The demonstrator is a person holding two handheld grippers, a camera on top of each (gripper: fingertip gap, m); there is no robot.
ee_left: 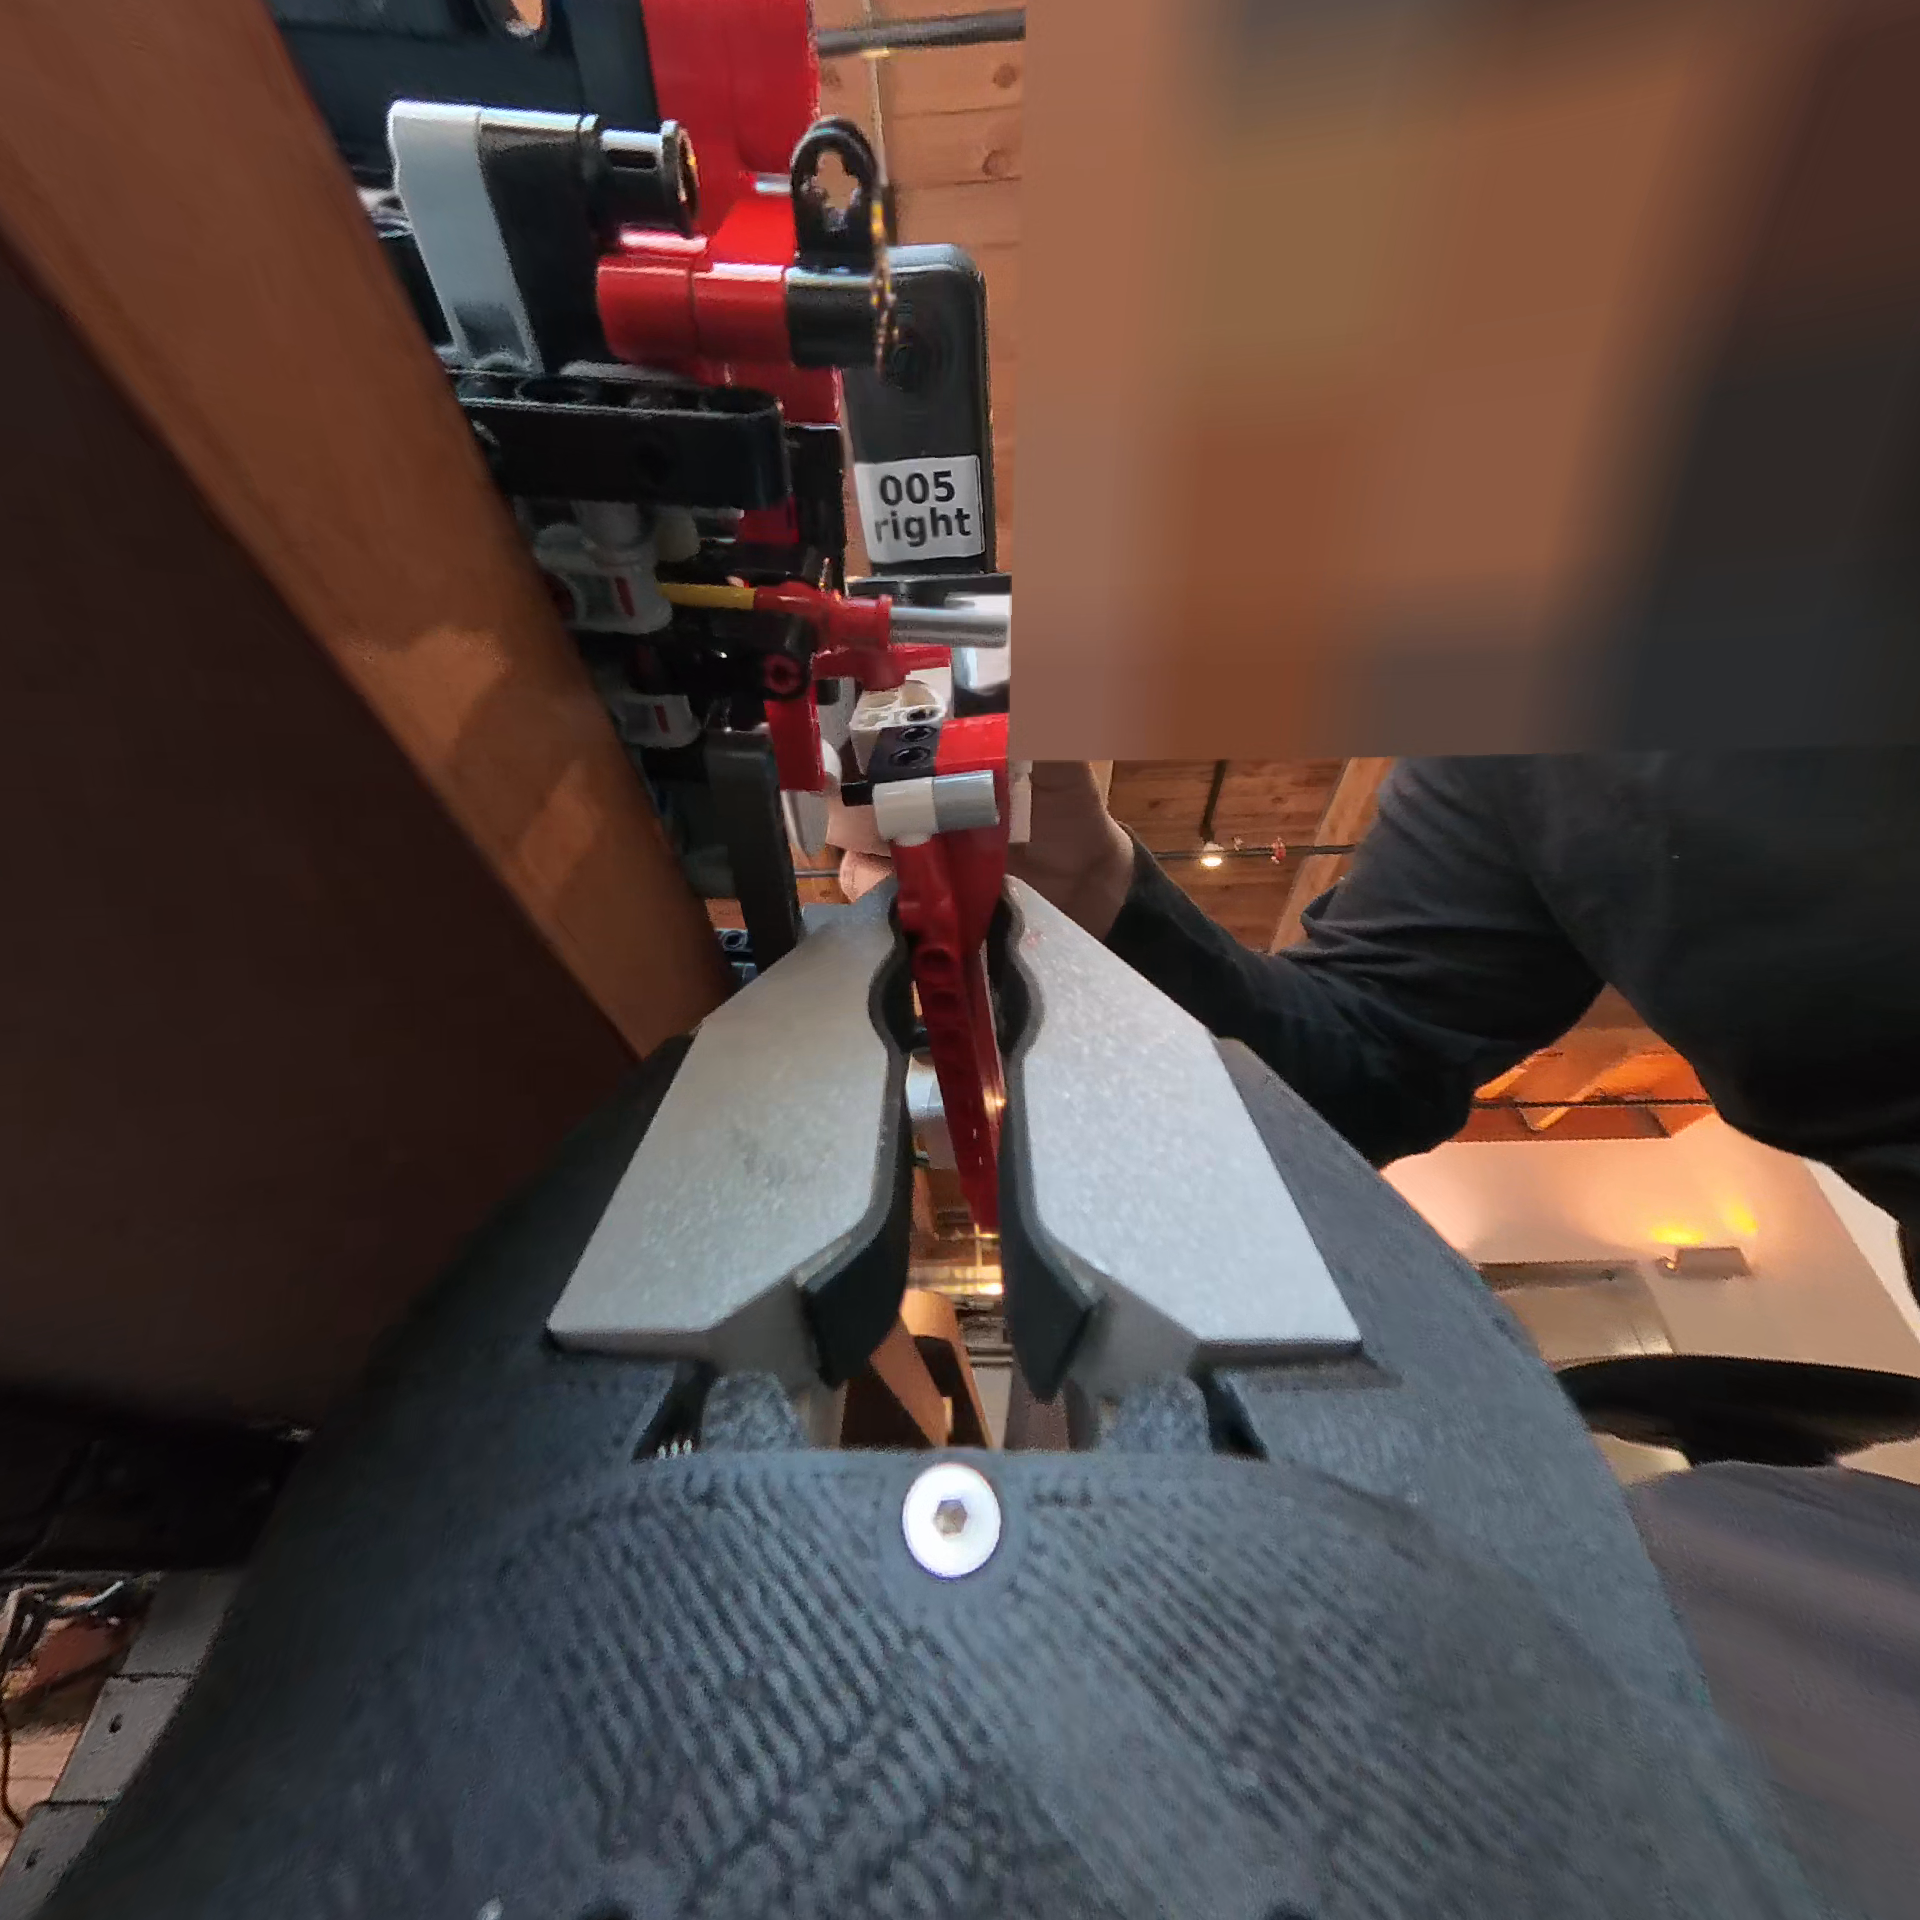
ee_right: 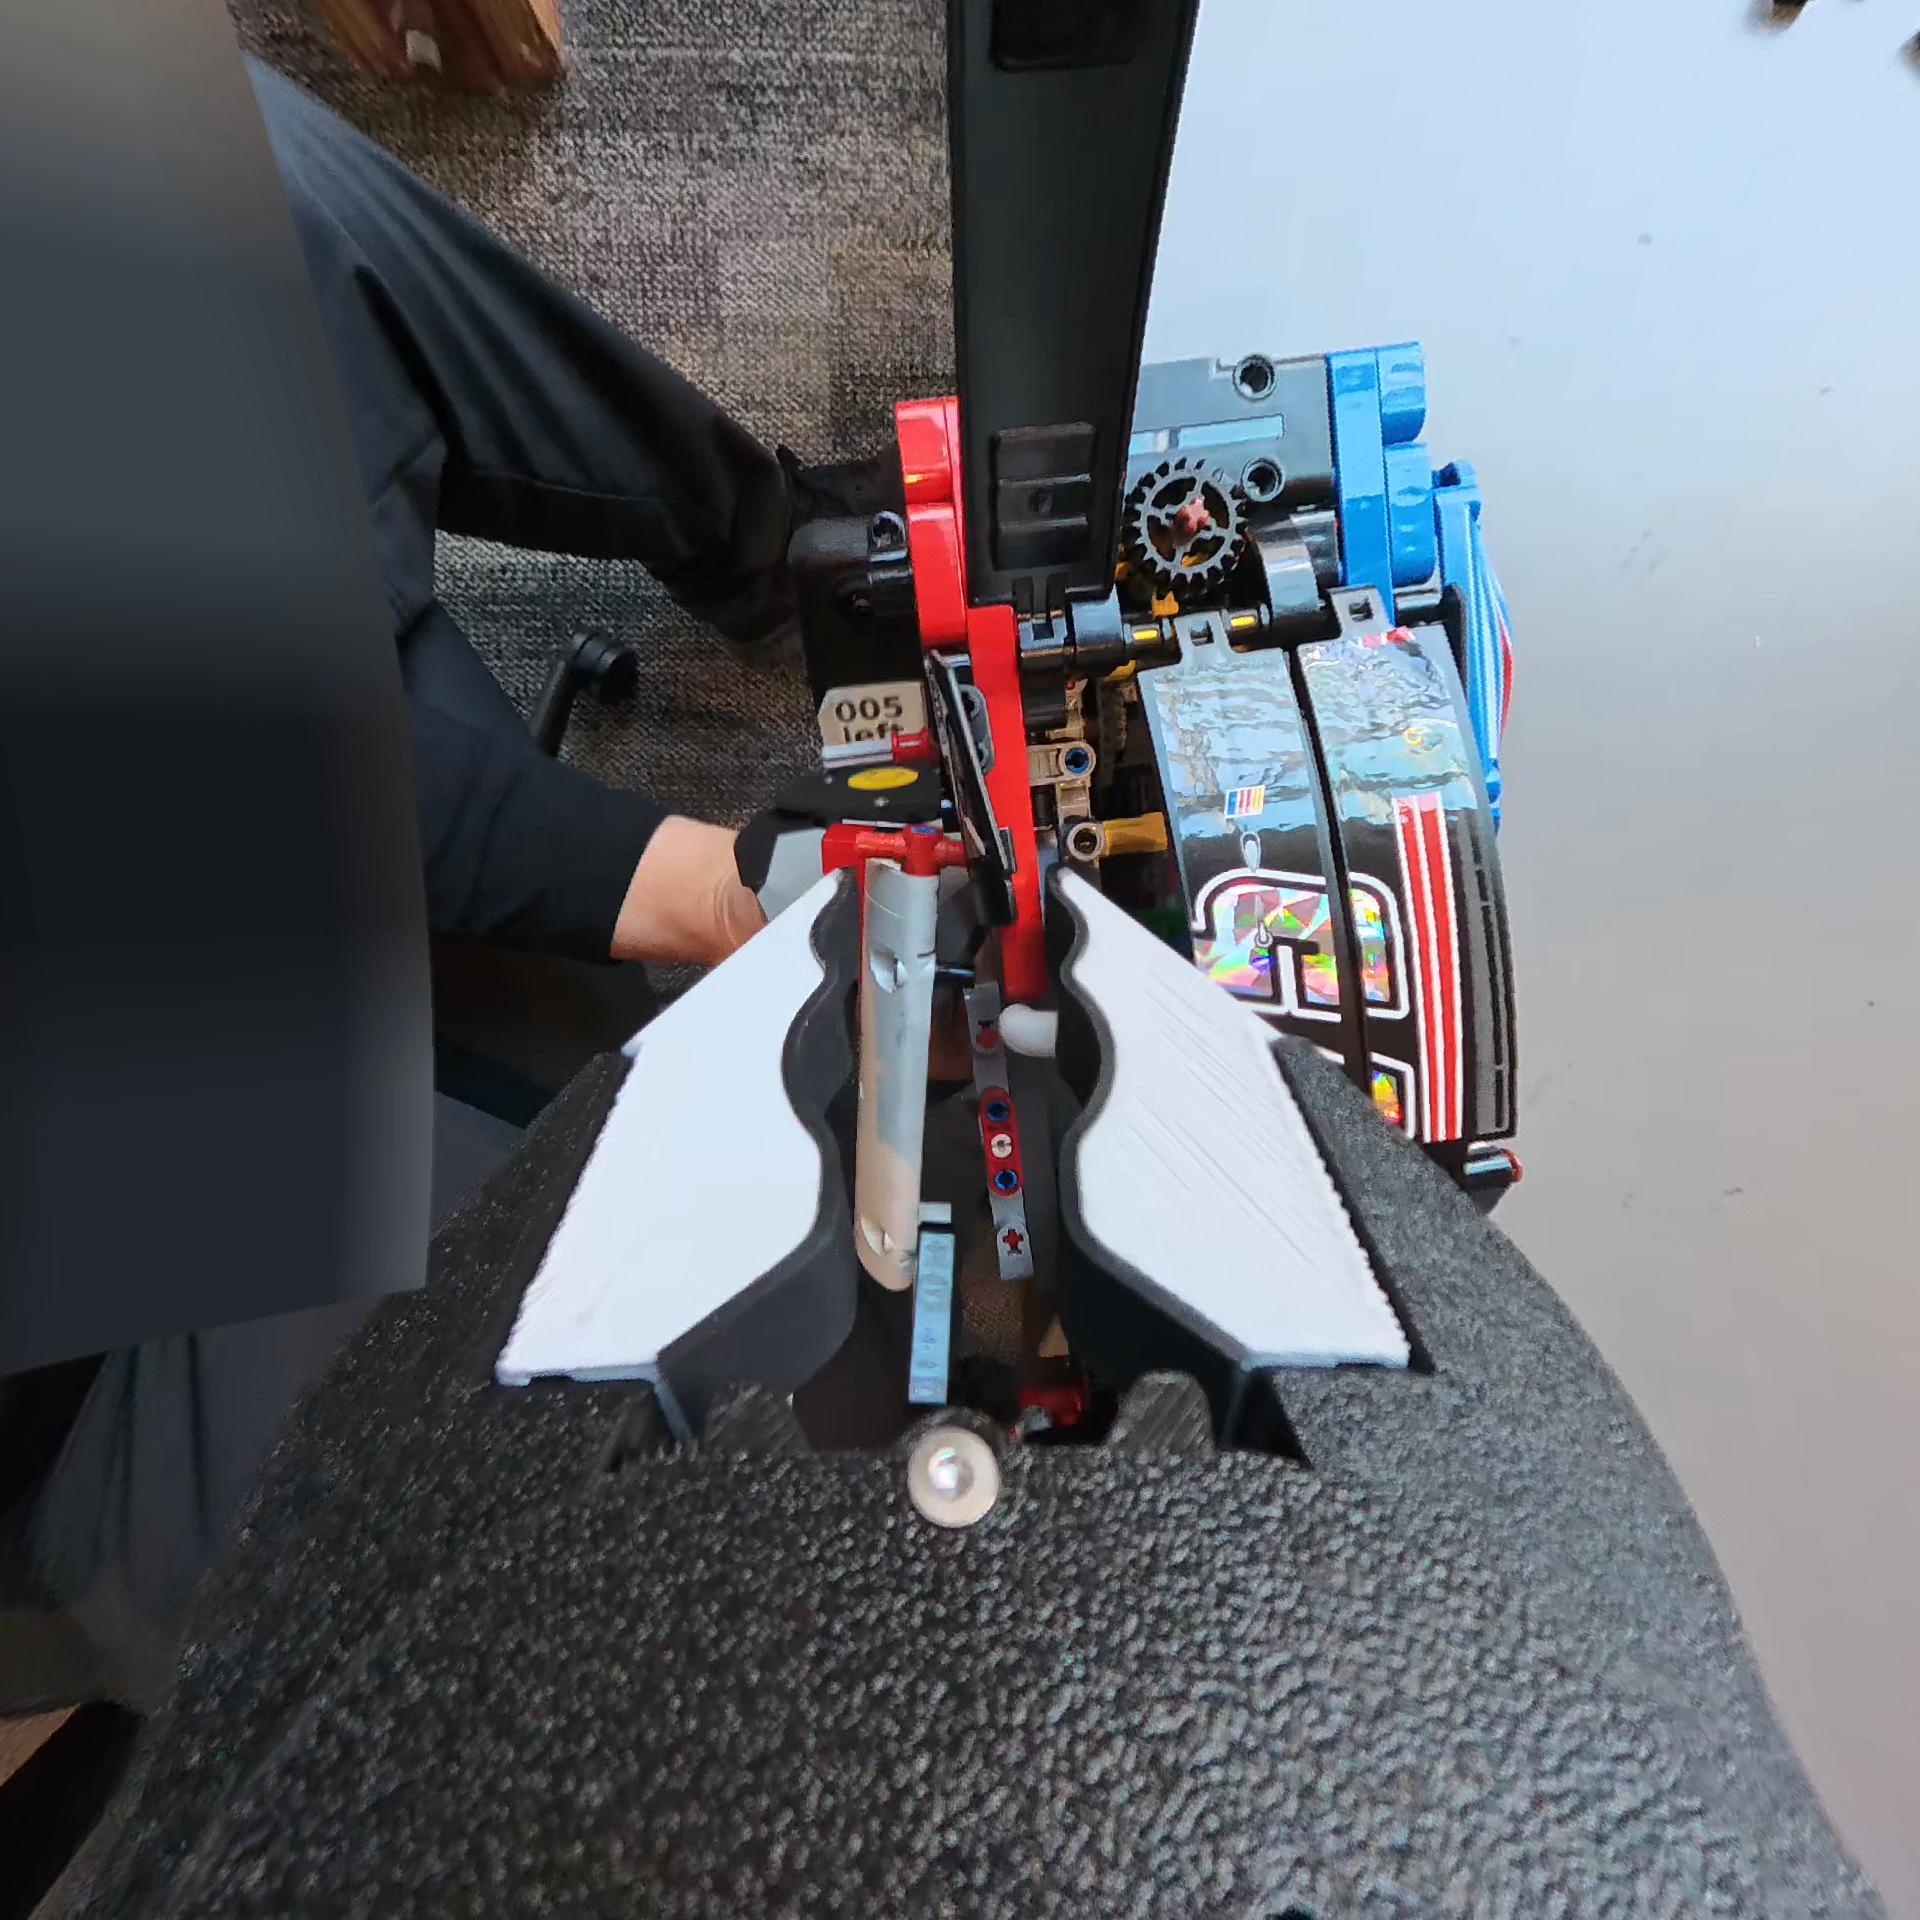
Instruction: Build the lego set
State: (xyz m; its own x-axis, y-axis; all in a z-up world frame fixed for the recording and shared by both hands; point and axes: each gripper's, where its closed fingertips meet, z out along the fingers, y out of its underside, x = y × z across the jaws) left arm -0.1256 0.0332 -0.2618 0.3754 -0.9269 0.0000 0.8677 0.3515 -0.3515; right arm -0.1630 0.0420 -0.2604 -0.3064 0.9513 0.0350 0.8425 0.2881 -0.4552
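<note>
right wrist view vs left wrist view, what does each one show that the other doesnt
Only the right wrist view shows the blue bricks, the black gear, the shiny stickered panels and the grey carpet.

Only the left wrist view shows the wooden board and the left gripper with its jaws shut on a red beam.

Both show the lego model's red parts and the person's dark sleeve.

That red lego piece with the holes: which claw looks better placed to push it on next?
Probably the left claw: it is shut on the long red holed lego beam, already against the model. The right claw sits wider around the model's parts.
</note>
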